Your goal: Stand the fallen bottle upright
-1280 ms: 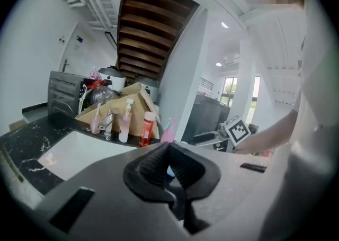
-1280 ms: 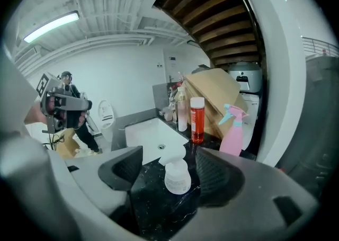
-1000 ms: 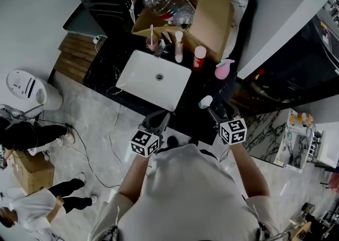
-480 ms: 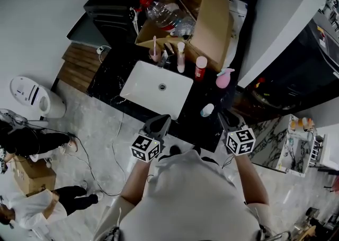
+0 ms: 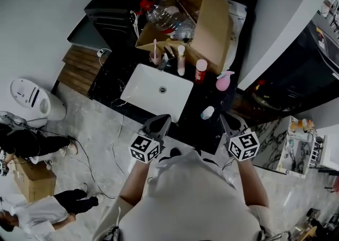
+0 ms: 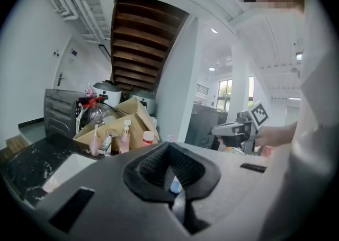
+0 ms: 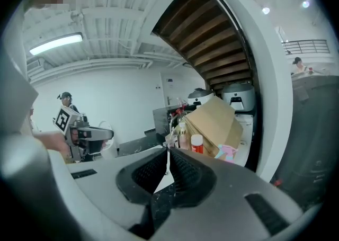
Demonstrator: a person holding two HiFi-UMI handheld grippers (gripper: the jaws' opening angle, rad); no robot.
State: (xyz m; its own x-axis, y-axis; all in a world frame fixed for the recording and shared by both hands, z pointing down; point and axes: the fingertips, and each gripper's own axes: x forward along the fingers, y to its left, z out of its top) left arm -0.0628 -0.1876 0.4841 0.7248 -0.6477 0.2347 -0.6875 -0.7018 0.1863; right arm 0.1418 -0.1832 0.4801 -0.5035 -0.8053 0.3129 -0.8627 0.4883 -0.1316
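Observation:
A small pale-blue bottle (image 5: 207,112) with a white cap stands on the black counter (image 5: 108,73), right of the white sink (image 5: 143,89). My right gripper (image 5: 226,119) is held just short of it and to its right, raised off the counter, shut with nothing between its jaws (image 7: 168,152). My left gripper (image 5: 161,119) hovers at the counter's near edge in front of the sink, also shut and empty (image 6: 170,147). In the left gripper view the small bottle (image 6: 175,186) shows through the gap behind the jaw tips.
Behind the sink stand a cup with a toothbrush (image 5: 154,57), a tall pink bottle (image 5: 181,60), a red bottle (image 5: 199,70) and a pink spray bottle (image 5: 224,80). An open cardboard box (image 5: 212,17) holds a large clear bottle (image 5: 164,12). People stand on the floor at left.
My right gripper has drawn back from the small bottle toward me, leaving it standing on the counter. The left gripper has shifted only slightly.

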